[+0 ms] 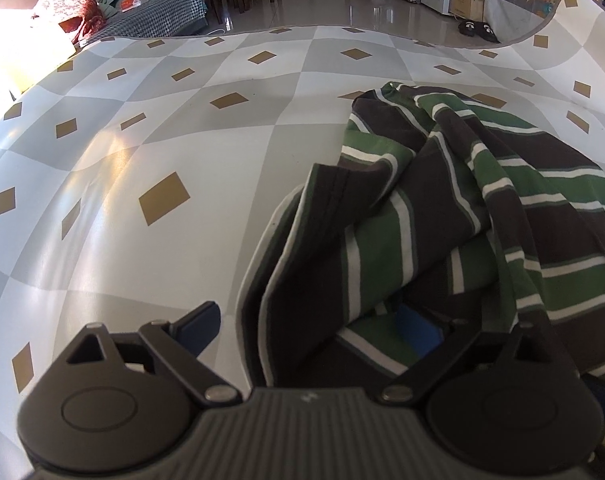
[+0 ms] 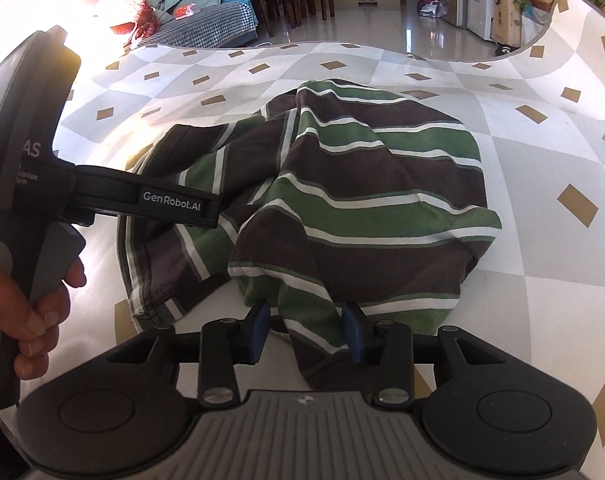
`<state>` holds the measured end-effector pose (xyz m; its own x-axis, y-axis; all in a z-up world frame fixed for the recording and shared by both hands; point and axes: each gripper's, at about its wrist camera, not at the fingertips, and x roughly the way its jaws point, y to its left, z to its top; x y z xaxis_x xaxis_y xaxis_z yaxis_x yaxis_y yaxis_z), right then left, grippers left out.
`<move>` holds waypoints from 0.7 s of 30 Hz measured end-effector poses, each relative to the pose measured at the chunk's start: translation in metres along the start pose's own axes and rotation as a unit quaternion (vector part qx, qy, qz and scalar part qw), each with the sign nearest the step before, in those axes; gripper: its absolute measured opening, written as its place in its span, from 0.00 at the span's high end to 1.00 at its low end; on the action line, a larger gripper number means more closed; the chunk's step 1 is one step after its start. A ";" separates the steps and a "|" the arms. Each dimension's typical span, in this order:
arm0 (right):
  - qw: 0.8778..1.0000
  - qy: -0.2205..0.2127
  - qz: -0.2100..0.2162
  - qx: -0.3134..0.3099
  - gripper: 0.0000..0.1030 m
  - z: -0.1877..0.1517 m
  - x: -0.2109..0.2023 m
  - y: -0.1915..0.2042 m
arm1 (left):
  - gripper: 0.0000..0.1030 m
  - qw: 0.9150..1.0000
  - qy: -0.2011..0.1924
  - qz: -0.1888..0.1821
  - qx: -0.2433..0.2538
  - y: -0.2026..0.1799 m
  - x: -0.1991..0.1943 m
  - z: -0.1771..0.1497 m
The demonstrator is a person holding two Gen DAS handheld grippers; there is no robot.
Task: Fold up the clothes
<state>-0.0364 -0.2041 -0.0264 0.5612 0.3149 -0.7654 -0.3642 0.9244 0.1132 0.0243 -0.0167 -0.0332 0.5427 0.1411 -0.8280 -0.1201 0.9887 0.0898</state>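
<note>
Right wrist: striped shirt fold between right claw pads.

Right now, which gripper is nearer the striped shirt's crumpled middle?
Right. The right gripper straddles a fold hanging from the striped shirt heap; the left gripper stands wide open at the shirt's side edge.

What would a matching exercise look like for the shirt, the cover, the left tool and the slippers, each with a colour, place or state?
1. shirt
2. cover
3. left tool
4. slippers

A. on the floor past the table
B. spread wide open
C. green, brown and white stripes
D. grey and white checks with gold diamonds

Pairs: 1-C, 2-D, 3-B, 4-A
</note>
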 end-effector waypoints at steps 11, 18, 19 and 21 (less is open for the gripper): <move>0.996 -0.050 -0.014 0.066 0.94 0.010 -0.024 -0.020 | 0.00 1.000 0.000 0.012 0.020 0.000 -0.008 -0.018; 0.987 -0.112 -0.029 0.114 0.95 0.025 -0.056 -0.037 | 0.00 1.000 0.002 0.010 0.023 0.001 -0.021 -0.036; 0.985 -0.114 -0.027 0.124 0.95 0.027 -0.058 -0.042 | 0.00 1.000 0.004 0.008 0.020 0.002 -0.023 -0.039; 0.983 -0.116 -0.023 0.142 0.95 0.029 -0.062 -0.052 | 0.00 1.000 0.009 0.002 0.010 0.005 -0.026 -0.044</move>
<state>-0.0305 -0.2653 0.0333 0.7389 0.2825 -0.6118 -0.1321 0.9510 0.2796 -0.0269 -0.0180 -0.0355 0.5280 0.1437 -0.8370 -0.1049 0.9891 0.1036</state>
